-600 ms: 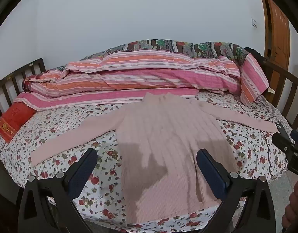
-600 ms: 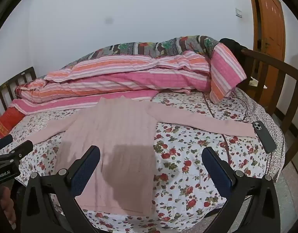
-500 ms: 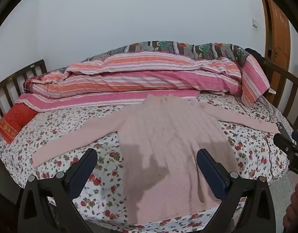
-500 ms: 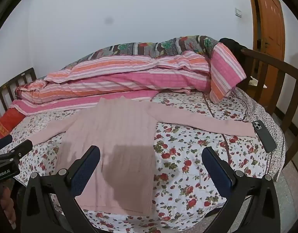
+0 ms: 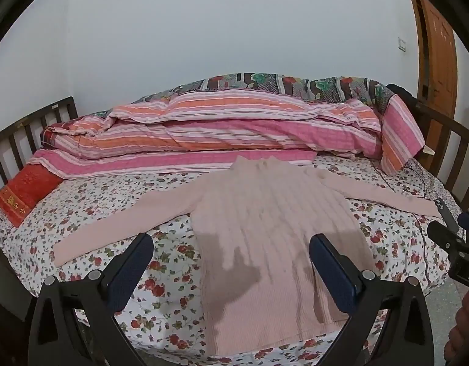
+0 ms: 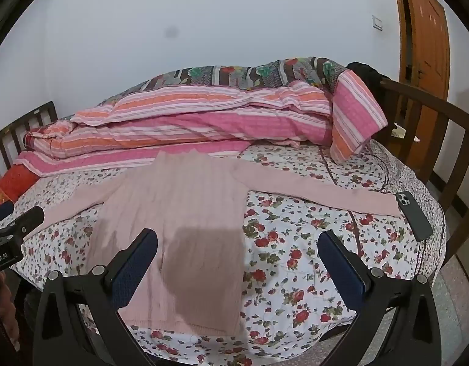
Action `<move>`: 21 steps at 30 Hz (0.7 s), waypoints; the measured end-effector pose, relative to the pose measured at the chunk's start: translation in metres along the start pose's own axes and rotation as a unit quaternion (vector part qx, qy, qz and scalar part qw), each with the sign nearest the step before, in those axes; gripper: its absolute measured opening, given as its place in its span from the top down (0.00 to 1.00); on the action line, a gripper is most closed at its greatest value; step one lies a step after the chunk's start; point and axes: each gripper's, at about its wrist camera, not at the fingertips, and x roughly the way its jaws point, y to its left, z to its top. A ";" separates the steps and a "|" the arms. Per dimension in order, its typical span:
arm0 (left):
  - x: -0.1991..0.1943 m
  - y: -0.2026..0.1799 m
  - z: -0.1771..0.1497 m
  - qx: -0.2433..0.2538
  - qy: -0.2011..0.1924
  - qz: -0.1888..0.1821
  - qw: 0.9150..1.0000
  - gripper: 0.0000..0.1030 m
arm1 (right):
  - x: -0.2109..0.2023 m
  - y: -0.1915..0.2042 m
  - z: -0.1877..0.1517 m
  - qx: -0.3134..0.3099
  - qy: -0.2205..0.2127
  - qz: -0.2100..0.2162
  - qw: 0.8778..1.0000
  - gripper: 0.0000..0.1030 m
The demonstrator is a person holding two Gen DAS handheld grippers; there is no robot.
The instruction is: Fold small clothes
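Both claws slightly nearer; sweater (image 5: 274,238) lengthwise (collar toward duvet (image 5: 234,131)).

We look along the right gripper (image 6: 237,244), whose jaws stand wide apart with nothing between them, above the near edge of a bed (image 6: 310,244) covered in a floral sheet. A pink ribbed sweater (image 6: 176,213) lies flat on the sheet, both sleeves spread outward. Just beside the right cuff rests a dark phone (image 6: 414,215). Behind the sweater we see a rolled striped quilt (image 6: 188,125). At the left edge the left gripper (image 6: 11,231) enters the view. An orange door (image 6: 426,30) stands at upper right.
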 end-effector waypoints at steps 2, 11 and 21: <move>-0.001 0.001 0.000 0.000 0.000 -0.001 1.000 0.00 | 0.000 0.002 0.000 -0.002 -0.001 0.000 1.000 0.00; 0.000 0.001 0.000 0.000 0.002 -0.002 1.000 0.00 | 0.001 0.003 -0.003 -0.002 0.000 0.005 1.000 0.00; 0.001 0.001 -0.001 -0.001 0.003 -0.001 1.000 0.00 | 0.000 0.003 -0.003 -0.003 -0.001 0.005 1.000 0.00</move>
